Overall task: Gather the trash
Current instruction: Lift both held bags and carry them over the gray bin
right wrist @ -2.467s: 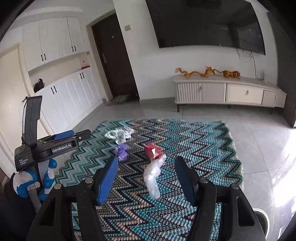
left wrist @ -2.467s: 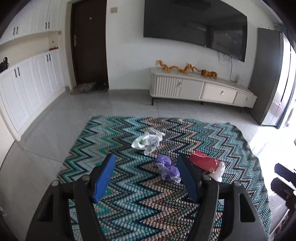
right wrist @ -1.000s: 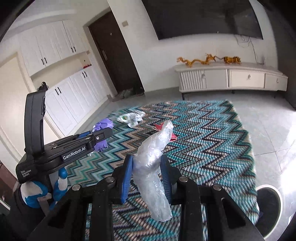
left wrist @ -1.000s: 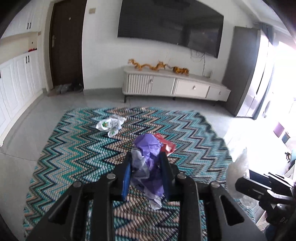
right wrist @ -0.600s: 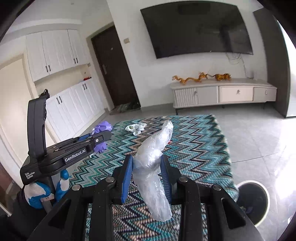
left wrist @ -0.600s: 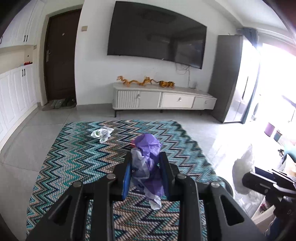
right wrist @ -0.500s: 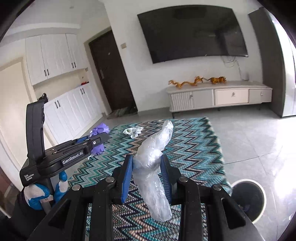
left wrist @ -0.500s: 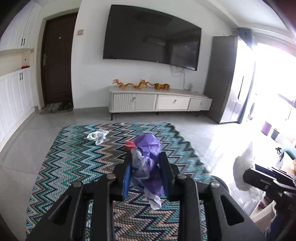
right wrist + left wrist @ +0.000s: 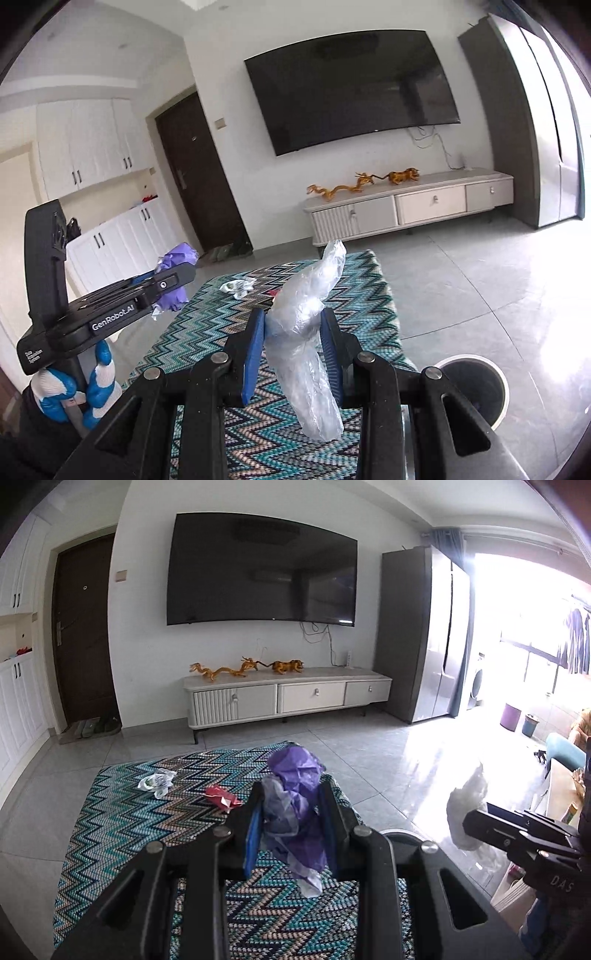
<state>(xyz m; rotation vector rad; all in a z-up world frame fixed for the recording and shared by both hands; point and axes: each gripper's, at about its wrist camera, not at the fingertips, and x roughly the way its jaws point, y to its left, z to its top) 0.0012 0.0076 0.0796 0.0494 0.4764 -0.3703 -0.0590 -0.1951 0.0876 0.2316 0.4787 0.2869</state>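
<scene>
Crumpled purple plastic wrapper (image 9: 295, 805) clenched in left tool (image 9: 293, 827), lifted above zigzag-patterned rug (image 9: 122, 834). Clear crinkled plastic bag (image 9: 306, 332) clamped in right tool (image 9: 293, 347), narrow opening, near round dark trash bin (image 9: 471, 387), probably for dropping. Red wrapper (image 9: 221, 797), white-green bag (image 9: 157, 781) not yet collected.

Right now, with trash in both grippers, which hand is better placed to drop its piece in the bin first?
Right, probably. The right gripper holds the clear plastic bag with the bin open just beside it.
</scene>
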